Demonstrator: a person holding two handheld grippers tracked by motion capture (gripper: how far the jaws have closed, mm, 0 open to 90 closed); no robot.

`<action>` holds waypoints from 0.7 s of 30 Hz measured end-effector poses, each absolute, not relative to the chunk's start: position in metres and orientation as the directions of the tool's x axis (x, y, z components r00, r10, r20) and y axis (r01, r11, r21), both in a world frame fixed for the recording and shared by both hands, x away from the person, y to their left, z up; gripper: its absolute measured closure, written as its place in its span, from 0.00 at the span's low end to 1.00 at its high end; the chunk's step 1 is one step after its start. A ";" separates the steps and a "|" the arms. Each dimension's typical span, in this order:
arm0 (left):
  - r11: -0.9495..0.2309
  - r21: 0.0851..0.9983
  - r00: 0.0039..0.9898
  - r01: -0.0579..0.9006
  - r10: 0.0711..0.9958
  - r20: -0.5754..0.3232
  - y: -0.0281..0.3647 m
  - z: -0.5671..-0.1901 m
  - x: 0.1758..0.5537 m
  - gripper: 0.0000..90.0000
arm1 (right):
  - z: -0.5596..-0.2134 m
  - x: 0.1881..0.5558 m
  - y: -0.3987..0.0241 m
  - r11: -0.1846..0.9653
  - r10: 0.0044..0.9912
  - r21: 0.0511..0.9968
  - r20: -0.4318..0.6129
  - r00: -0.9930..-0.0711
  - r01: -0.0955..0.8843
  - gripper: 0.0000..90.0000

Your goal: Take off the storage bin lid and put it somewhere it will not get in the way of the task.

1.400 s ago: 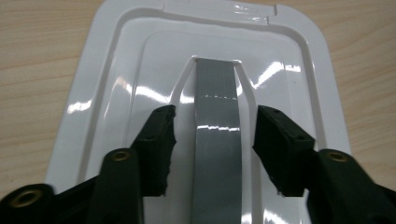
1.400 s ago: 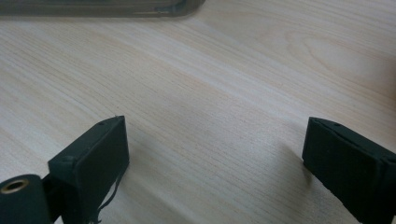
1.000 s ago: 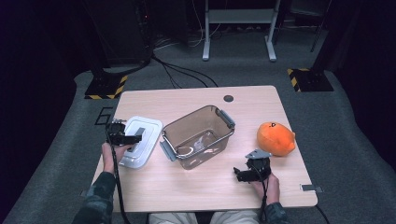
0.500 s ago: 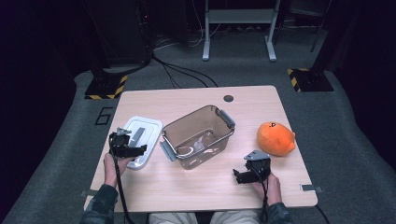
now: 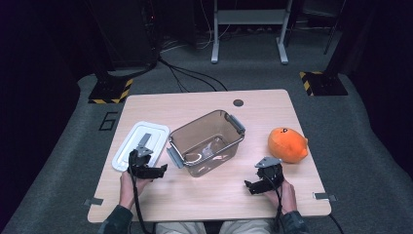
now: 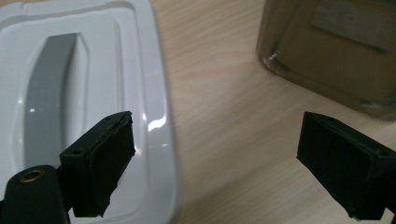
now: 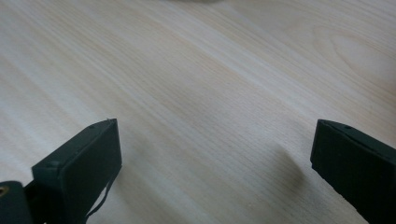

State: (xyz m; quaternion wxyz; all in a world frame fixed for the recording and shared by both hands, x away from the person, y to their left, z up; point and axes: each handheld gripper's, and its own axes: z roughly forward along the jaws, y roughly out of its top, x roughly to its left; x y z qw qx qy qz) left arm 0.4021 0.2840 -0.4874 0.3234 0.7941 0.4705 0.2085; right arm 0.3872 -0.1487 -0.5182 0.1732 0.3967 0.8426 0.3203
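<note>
The left gripper (image 5: 157, 169) has pulled back toward the near edge of the table (image 5: 195, 204), away from the white lid (image 5: 141, 145), and its jaws have just been opening — nothing between them. That suggests the lid has been set down, flat, left of the clear box (image 5: 207, 141). The right gripper (image 5: 253, 185) rests wide open and empty on bare wood. An orange soft toy (image 5: 287, 145) sits right of the box — nothing blocks the way to it.
</note>
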 end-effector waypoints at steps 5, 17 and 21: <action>-0.415 0.690 0.524 0.593 0.849 0.059 0.266 -0.499 0.392 0.09 | -0.510 0.382 -0.148 0.506 0.750 0.679 -0.042 -0.660 0.532 0.02; -0.474 0.682 0.582 0.557 0.809 0.087 0.239 -0.521 0.379 0.10 | -0.473 0.374 -0.149 0.535 0.708 0.704 -0.071 -0.703 0.468 0.04; -0.466 0.690 0.585 0.554 0.807 0.075 0.237 -0.522 0.378 0.10 | -0.453 0.372 -0.154 0.547 0.699 0.712 -0.098 -0.708 0.441 0.05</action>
